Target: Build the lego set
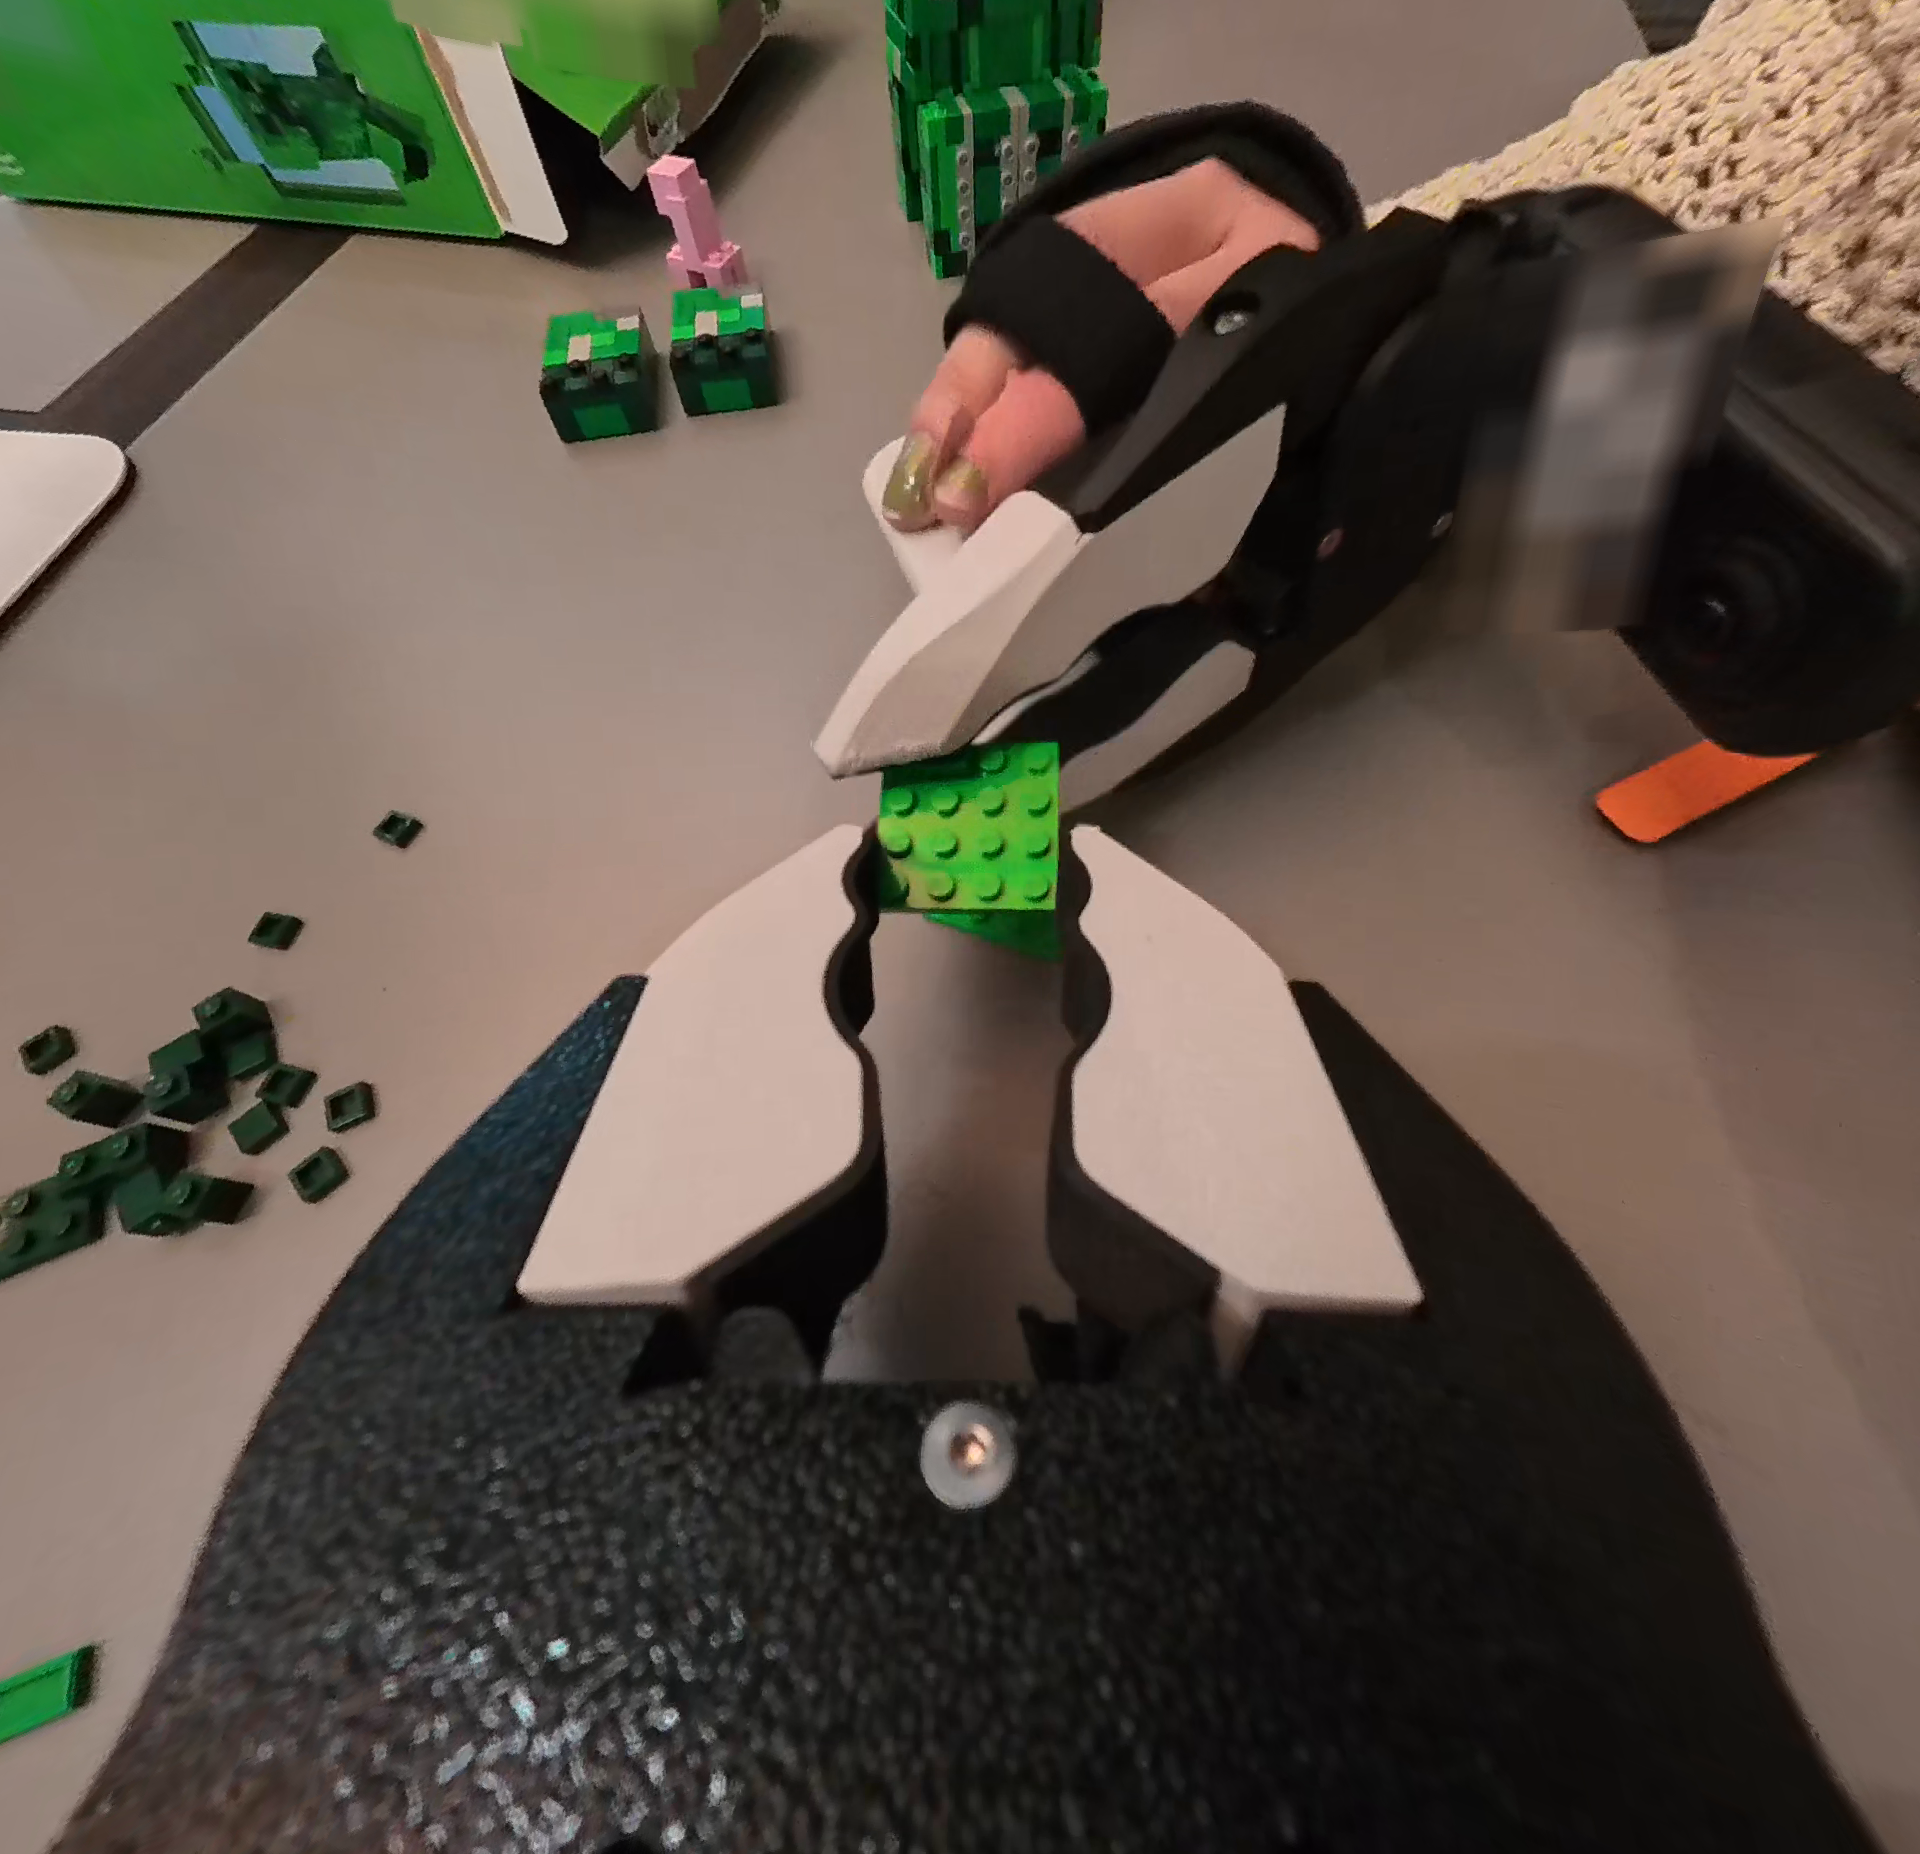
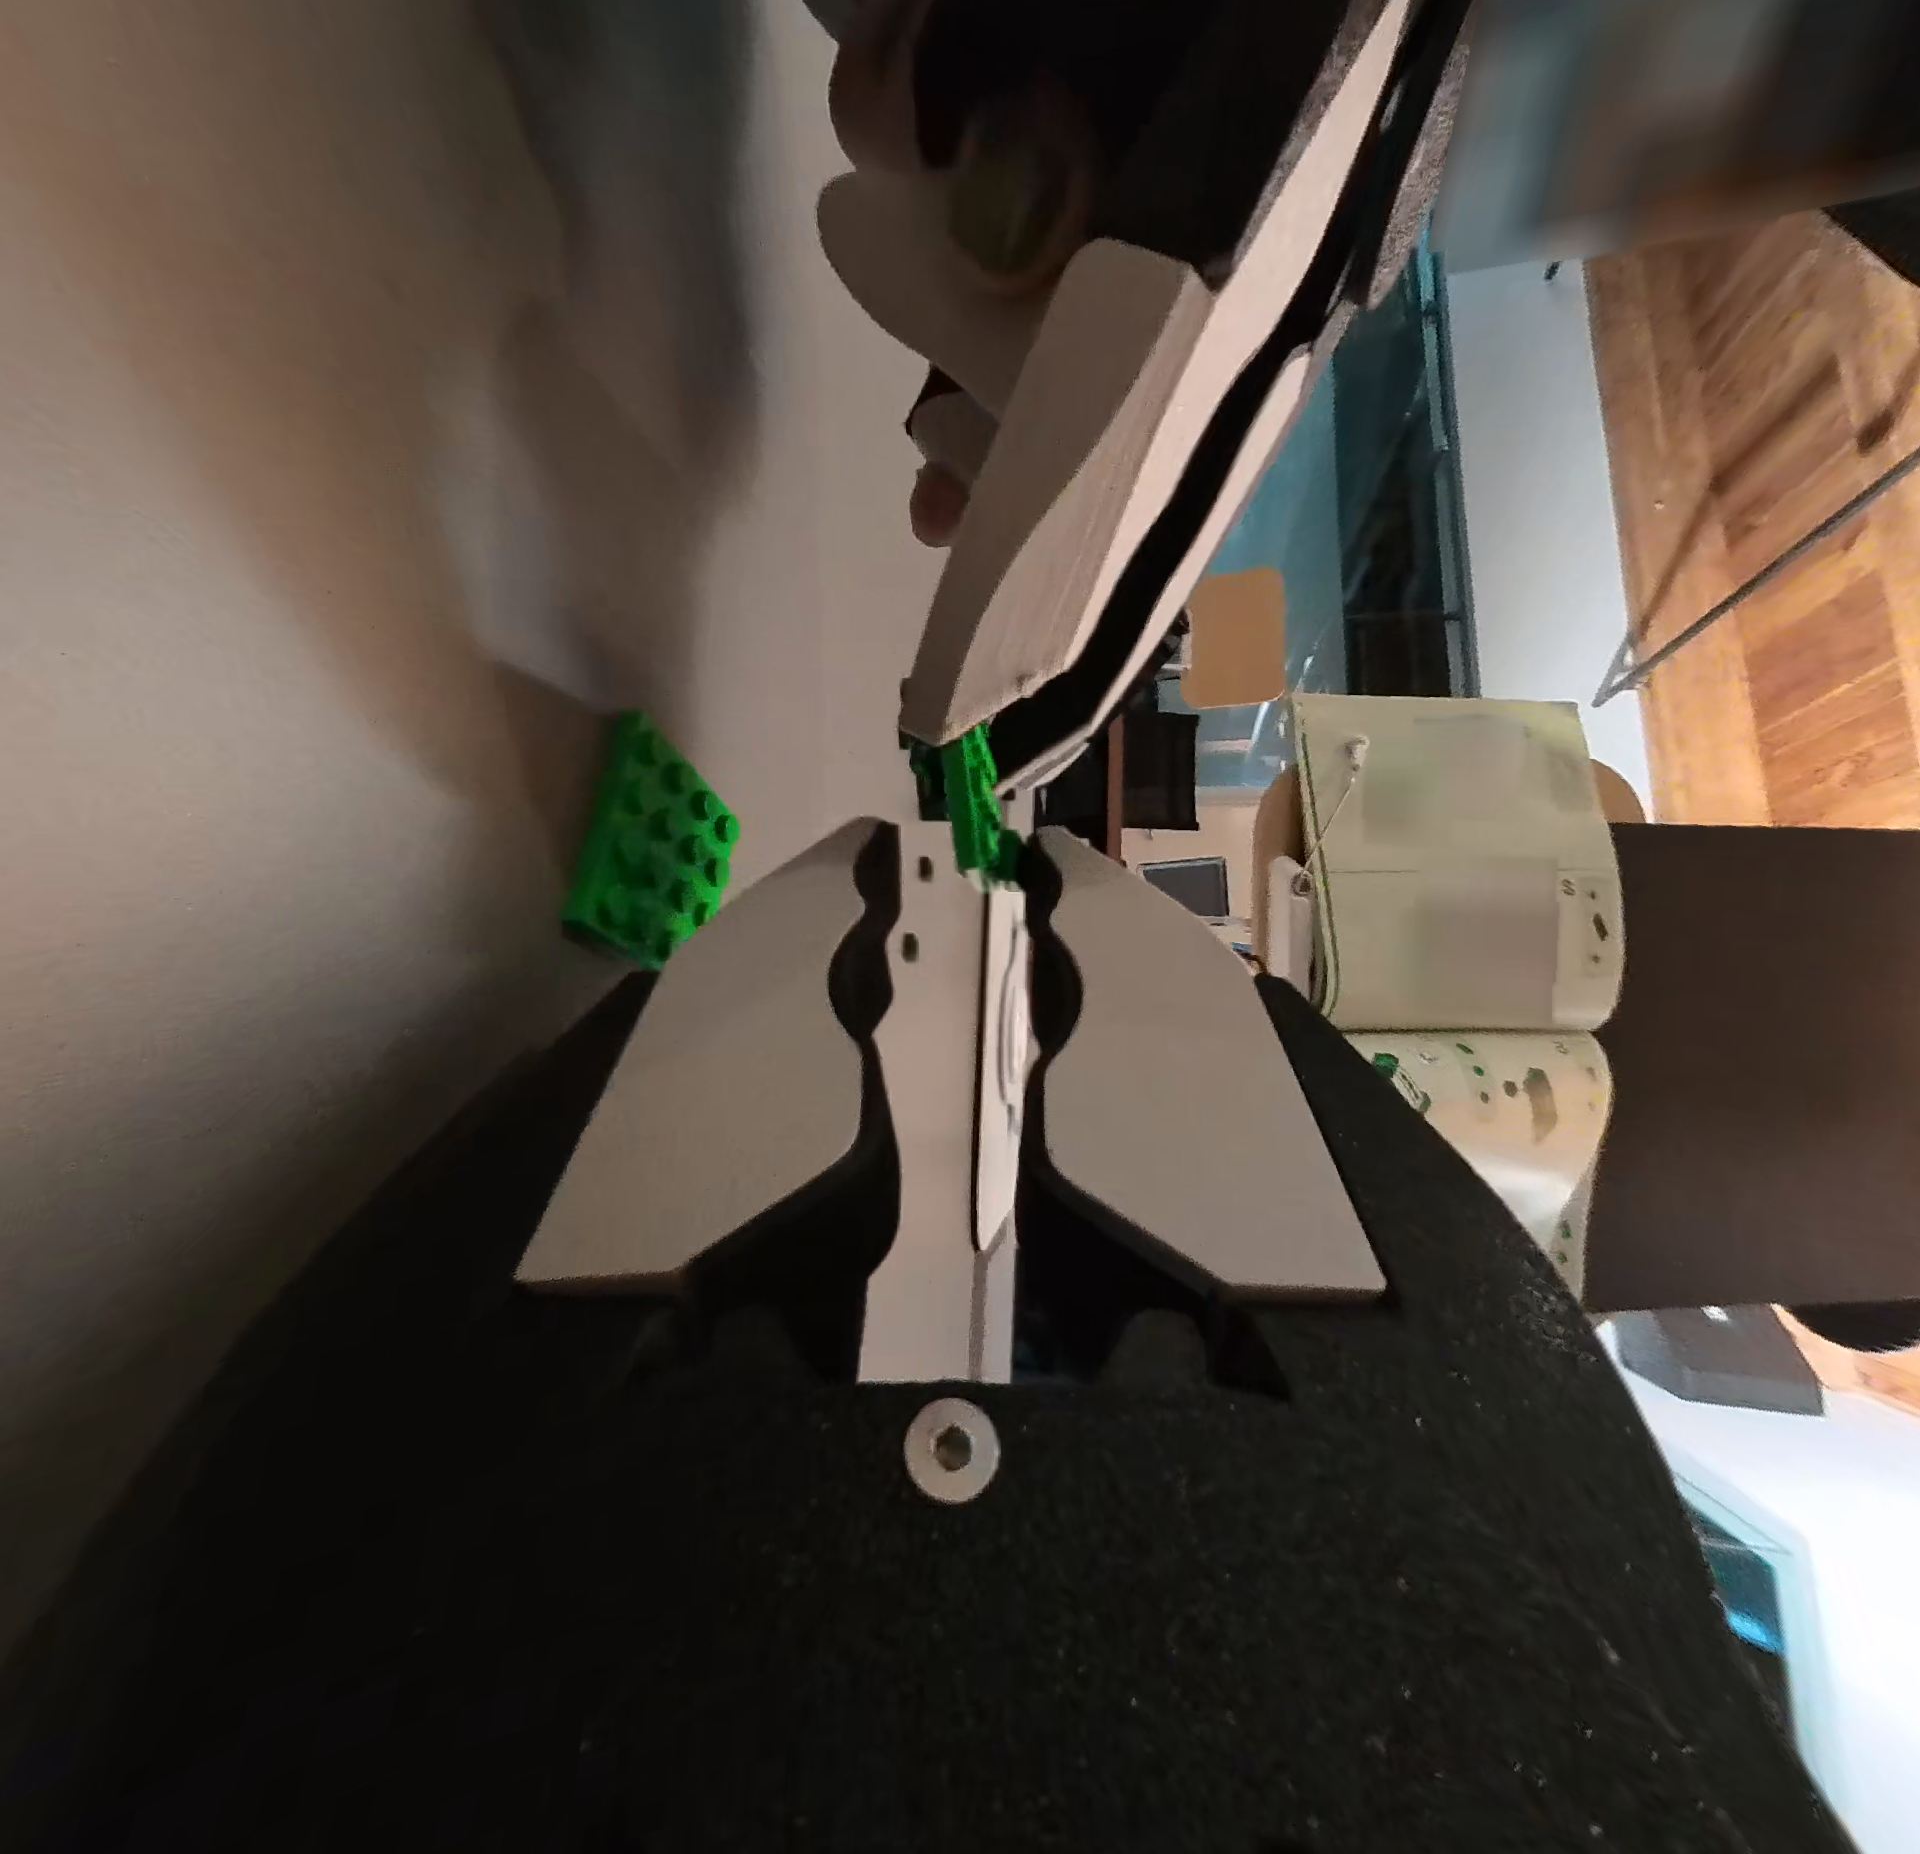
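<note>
Closest in the left wrist view, the left gripper (image 1: 971, 874) has its white fingers partly open around a bright green studded square plate (image 1: 971, 848), touching its edges. From the far right, the right gripper (image 1: 883, 755), held by a hand (image 1: 1049, 350), pinches the plate's far edge. Dark green small loose pieces (image 1: 156, 1118) lie left on the grey counter (image 1: 520, 661); two small green cubes (image 1: 660, 365) sit farther off. In the right wrist view, a second green studded plate (image 2: 649, 854) shows at left.
</note>
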`<state>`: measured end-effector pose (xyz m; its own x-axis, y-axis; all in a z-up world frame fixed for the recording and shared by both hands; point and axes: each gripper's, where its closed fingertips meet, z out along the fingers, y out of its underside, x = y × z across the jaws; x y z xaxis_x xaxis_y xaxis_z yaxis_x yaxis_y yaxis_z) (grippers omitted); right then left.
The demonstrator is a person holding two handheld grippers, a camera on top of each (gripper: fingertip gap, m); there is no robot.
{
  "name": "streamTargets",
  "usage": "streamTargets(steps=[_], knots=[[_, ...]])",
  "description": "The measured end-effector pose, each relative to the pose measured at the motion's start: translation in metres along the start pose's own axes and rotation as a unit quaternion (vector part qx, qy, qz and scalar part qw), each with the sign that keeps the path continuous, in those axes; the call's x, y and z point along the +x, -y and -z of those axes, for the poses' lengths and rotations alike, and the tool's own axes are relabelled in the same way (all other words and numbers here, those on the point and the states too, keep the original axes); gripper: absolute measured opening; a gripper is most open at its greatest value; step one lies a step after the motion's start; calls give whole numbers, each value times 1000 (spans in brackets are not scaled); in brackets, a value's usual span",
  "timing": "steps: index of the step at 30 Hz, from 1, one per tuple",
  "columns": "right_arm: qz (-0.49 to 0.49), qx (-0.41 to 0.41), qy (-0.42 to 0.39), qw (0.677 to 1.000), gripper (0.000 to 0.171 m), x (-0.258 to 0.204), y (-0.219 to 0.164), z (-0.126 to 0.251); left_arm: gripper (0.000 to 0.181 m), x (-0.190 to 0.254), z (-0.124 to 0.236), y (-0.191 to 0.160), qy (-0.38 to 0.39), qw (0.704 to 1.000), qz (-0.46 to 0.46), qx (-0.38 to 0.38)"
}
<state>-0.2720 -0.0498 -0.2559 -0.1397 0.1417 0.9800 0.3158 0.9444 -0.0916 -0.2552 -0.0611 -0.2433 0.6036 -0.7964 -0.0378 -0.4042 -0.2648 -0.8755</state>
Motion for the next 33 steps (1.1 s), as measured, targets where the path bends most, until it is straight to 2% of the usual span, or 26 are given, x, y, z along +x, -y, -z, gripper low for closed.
streamTargets(steps=[2,13,16,18,21,22,26,30,33], knots=[[8,3,-14,1000,8,4,1,1,33,2,-1,0,-6,1000,1,-2],[34,7,-10,999,7,3,1,6,33,6,-2,0,-17,1000,7,0],[-5,11,3,1000,7,0,0,3,33,4,-3,-2,-14,1000,12,-3],[-56,18,3,998,9,2,0,2,33,3,-2,-2,-17,1000,25,3],[-110,21,21,993,27,3,-5,3,33,0,-2,-9,-8,1000,21,-13],[-111,26,24,993,27,2,-5,4,33,0,-2,-9,-10,1000,23,-14],[-77,54,29,995,22,-3,5,9,33,1,-4,-13,-14,999,25,-23],[-35,52,19,998,9,-4,7,9,33,2,-4,-12,-20,999,32,-17],[-10,48,15,999,8,-4,8,10,33,3,-3,-10,-25,999,37,-11]])
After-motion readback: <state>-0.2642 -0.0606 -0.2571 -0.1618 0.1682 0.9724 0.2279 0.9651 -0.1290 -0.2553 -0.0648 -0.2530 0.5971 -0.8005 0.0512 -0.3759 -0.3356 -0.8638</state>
